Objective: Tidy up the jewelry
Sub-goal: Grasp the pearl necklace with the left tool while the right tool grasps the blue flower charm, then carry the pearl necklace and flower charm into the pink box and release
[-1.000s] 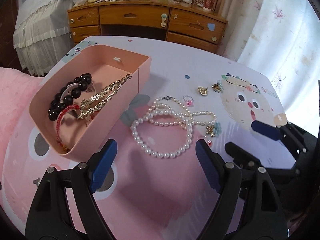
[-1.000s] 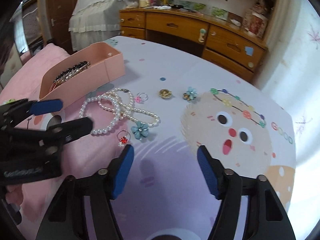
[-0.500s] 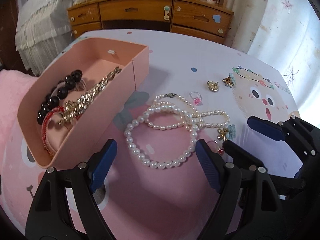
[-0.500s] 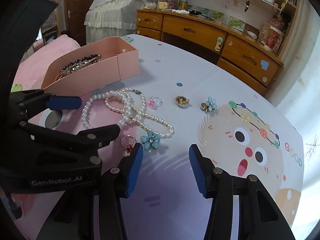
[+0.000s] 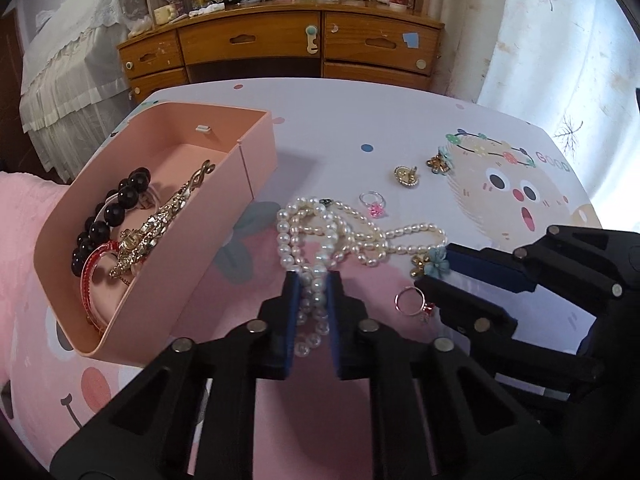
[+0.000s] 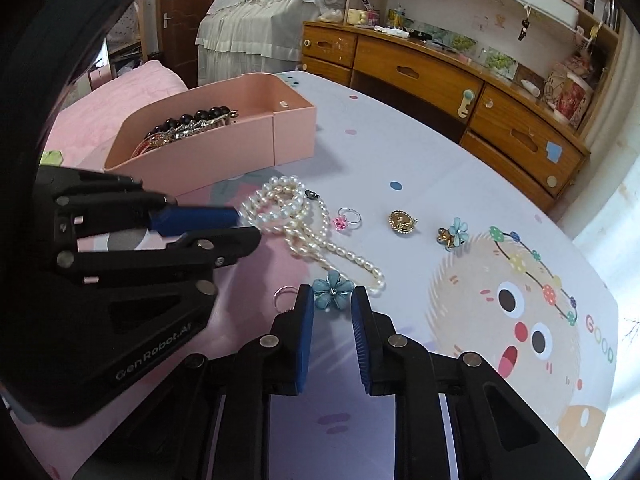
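Item: jewelry lot on a printed tablecloth (image 5: 360,120), positions given relative to the pink box (image 5: 224,240). The left gripper (image 5: 312,280) is held low over the cloth just right of the pink box, fingers pointing away from the holder; its blue pads (image 5: 291,304) are clenched on a doubled loop of the round-bead pearl strand (image 5: 314,292), the beads being pinched between both pads. The right gripper (image 6: 331,300) is held farther right of the box, low and level, its jaws narrowed around the blue flower ornament (image 6: 332,289); whether the pads actually touch the flower cannot be told. In the left wrist view the box interior is shown from above: a black bead bracelet (image 5: 116,208), a gold chain piece (image 5: 160,220) and a red bangle (image 5: 90,276) are laid inside. In the right wrist view only the tops of these are seen over the box wall. A second, finer pearl strand (image 5: 404,236) is tangled with the first, right of the box. A ring with a red stone (image 5: 412,300) is seen whole only in the left view; in the right view it is partly hidden behind a finger. Beyond the pearls, well right of the box, a pink-stone ring (image 6: 346,218), a gold round brooch (image 6: 402,222) and a blue-and-gold flower piece (image 6: 452,234) are laid in a row.
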Tool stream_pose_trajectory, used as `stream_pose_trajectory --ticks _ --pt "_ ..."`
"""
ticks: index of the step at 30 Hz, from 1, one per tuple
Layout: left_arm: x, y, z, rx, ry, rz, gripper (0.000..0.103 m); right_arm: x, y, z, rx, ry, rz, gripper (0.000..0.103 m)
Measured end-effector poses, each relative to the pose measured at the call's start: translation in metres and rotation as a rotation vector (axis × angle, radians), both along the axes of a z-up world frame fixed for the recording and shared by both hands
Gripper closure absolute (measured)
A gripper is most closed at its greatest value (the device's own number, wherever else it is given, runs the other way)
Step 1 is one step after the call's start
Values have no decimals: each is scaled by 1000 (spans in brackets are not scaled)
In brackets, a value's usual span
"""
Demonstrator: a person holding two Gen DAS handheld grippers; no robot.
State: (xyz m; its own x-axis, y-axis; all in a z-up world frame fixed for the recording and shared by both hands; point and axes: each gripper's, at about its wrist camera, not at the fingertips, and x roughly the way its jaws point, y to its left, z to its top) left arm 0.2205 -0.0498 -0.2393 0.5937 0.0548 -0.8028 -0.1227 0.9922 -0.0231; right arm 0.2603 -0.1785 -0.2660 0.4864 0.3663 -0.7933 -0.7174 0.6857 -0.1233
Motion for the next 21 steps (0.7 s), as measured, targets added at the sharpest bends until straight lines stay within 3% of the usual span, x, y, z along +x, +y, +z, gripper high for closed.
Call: stream_pose_trajectory --ticks 12,21 --pt "-26 6 6 -60 15 -10 98 3 -9 4 36 72 -73 87" --pt "-49 23 52 -109 -49 -16 98 -12 -14 35 107 90 -119 87"
